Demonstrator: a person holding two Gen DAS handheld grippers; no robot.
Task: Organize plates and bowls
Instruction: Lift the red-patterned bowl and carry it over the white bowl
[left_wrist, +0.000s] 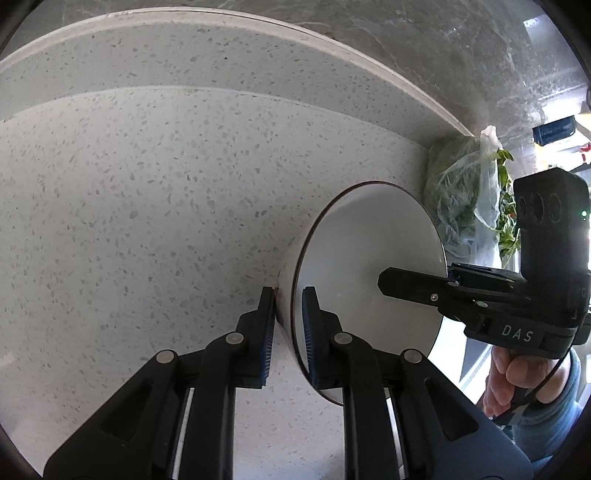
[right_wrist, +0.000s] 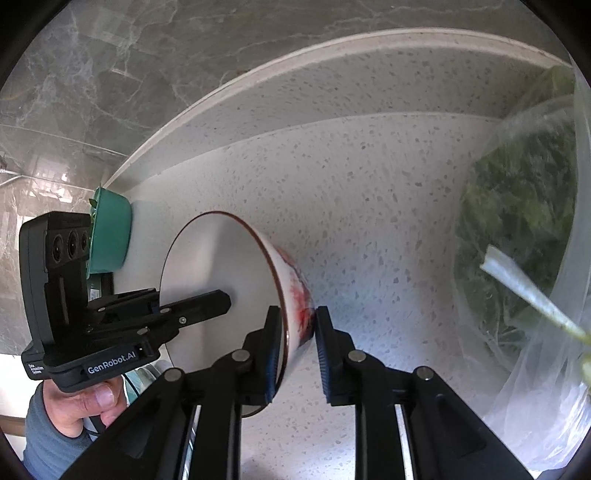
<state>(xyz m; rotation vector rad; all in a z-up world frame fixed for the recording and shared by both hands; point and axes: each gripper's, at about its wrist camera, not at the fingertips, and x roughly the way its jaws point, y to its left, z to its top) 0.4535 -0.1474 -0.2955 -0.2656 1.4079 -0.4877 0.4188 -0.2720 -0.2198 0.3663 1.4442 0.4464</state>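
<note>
A speckled pale stone countertop (left_wrist: 147, 206) runs back to a raised ledge under a grey marble wall (right_wrist: 92, 74), with a plastic bag of leafy greens (left_wrist: 469, 206) at the right end and a green plastic tub (right_wrist: 110, 232) at the far left. A white bowl (left_wrist: 369, 258) with a thin dark rim and a red painted pattern on its outside is held above the counter between the two tools, seemingly tipped on its side — each wrist camera looks across its open mouth. The left gripper (left_wrist: 288, 332) pinches the rim wall on one side, one pad inside and one outside, jaws nearly together. The right gripper (right_wrist: 295, 350) pinches the opposite rim the same way, its outer pad on the red pattern; its jaws stand a little wider, and how firmly they bite I can't judge. A hand (left_wrist: 517, 376) in a blue-grey sleeve carries the right tool. The step looks like a two-sided carry or set-down. To do it well, keep both pinches level and moving together — one side leading would twist the glazed rim out — then lower until the foot rests before easing either grip.
</note>
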